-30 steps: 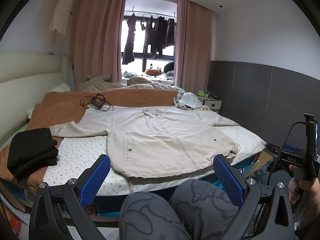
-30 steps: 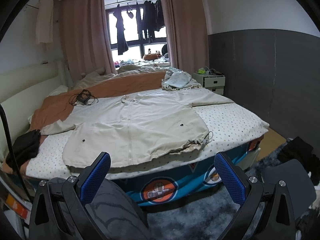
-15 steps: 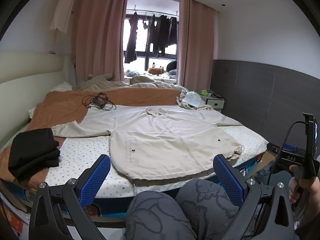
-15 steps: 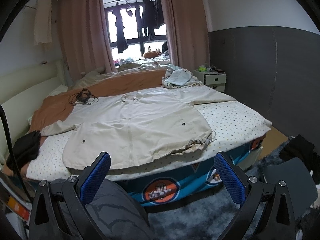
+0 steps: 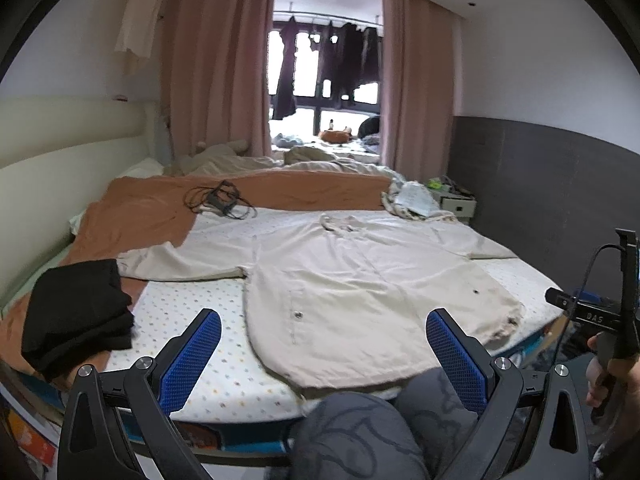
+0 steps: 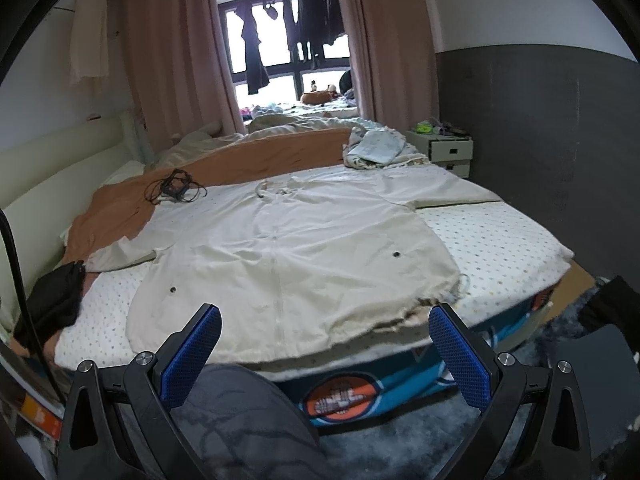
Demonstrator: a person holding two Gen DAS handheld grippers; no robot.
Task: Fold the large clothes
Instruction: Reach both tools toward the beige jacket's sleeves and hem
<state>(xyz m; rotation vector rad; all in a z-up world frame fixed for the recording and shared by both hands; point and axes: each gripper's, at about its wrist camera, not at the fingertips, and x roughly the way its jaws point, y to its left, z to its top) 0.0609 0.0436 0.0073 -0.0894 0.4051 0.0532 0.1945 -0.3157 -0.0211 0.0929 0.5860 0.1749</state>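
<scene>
A large cream jacket [image 5: 352, 280] lies spread flat on the bed, sleeves out to both sides, hem toward me; it also shows in the right wrist view [image 6: 288, 256]. My left gripper [image 5: 322, 354] is open and empty, held off the bed's near edge just short of the hem. My right gripper [image 6: 324, 354] is open and empty, also short of the hem, over the bed's front edge. The right gripper's body shows at the right of the left wrist view [image 5: 616, 320], held in a hand.
A folded black garment [image 5: 76, 316] lies at the bed's left near corner. A black cable bundle [image 5: 220, 200] lies on the orange blanket [image 5: 152, 208]. A crumpled light cloth [image 6: 376, 148] sits at the far right. A nightstand [image 6: 444, 152] stands beyond. My knees [image 5: 360, 432] are below the grippers.
Both grippers have moved closer to the bed, so the jacket looms larger. Both stay open and empty.
</scene>
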